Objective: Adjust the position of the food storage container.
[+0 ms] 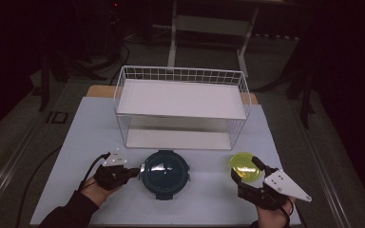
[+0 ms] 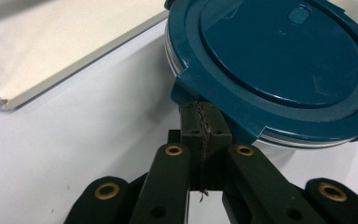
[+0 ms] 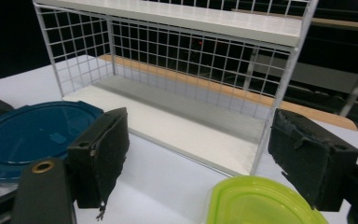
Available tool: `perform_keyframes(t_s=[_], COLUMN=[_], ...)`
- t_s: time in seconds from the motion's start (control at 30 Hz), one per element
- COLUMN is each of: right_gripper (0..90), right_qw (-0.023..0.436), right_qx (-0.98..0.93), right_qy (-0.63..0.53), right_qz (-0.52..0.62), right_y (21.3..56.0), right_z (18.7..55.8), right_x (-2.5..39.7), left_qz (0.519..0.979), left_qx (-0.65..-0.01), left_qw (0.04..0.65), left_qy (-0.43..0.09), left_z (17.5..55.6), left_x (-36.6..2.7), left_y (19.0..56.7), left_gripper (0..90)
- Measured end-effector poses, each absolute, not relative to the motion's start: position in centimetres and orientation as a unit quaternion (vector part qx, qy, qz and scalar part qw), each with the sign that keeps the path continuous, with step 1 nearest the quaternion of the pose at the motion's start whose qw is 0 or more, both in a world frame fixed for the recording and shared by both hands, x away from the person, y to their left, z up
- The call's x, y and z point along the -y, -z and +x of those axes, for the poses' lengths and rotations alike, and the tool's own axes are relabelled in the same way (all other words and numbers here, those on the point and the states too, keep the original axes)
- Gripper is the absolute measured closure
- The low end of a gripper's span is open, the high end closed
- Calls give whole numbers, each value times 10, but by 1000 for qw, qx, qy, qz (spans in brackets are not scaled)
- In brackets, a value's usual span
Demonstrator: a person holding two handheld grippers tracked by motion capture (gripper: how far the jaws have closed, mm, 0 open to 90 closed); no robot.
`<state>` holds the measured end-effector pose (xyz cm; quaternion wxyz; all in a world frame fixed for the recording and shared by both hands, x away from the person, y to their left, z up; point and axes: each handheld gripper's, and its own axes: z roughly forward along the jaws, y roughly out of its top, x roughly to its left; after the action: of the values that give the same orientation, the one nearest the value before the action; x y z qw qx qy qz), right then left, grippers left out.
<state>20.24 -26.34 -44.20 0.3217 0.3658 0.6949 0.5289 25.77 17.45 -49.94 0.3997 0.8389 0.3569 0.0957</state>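
A round container with a dark blue lid (image 1: 164, 174) (image 2: 279, 60) (image 3: 28, 130) sits on the white table in front of the rack. My left gripper (image 1: 135, 171) (image 2: 200, 116) is shut, and its tips touch the latch tab on the lid's left rim. A small round container with a yellow-green lid (image 1: 245, 161) (image 3: 256, 203) stands to the right. My right gripper (image 1: 246, 171) (image 3: 205, 158) is open, with one finger on each side of the green container's near part, not touching it.
A white wire rack (image 1: 180, 99) (image 3: 191, 18) with two shelves stands at the back of the table (image 1: 90, 133), both shelves bare. The table's edges drop to a dark floor on all sides. A person's hands and dark sleeves come in from the bottom.
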Motion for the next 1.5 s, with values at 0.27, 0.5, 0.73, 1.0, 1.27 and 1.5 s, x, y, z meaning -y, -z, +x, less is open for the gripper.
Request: perform_keyframes(t_s=[0.27,0.5,0.73,1.0,1.27,1.5], right_gripper=[230,245,234,202,173,115], right_qw=[315,310,313,328,305,300], right_qx=[-695,-694,-693,-702,-706,-715], right_qy=[-532,-537,-539,-535,-539,-540], right_qz=[367,367,362,337,342,328], right_y=[442,443,442,443,445,445], right_z=[203,203,202,201,203,204], right_x=[266,266,266,263,259,253], left_qz=[839,828,810,799,785,773], left_qx=[-357,-371,-384,-380,-395,-426], left_qw=[400,410,435,464,477,470], left_qy=[-93,-90,-80,-33,-7,32], left_z=[258,257,259,263,269,279], left_x=[-173,-179,-180,-173,-177,-185], left_y=[500,496,485,476,477,489], left_gripper=[888,657,373,75,44,60])
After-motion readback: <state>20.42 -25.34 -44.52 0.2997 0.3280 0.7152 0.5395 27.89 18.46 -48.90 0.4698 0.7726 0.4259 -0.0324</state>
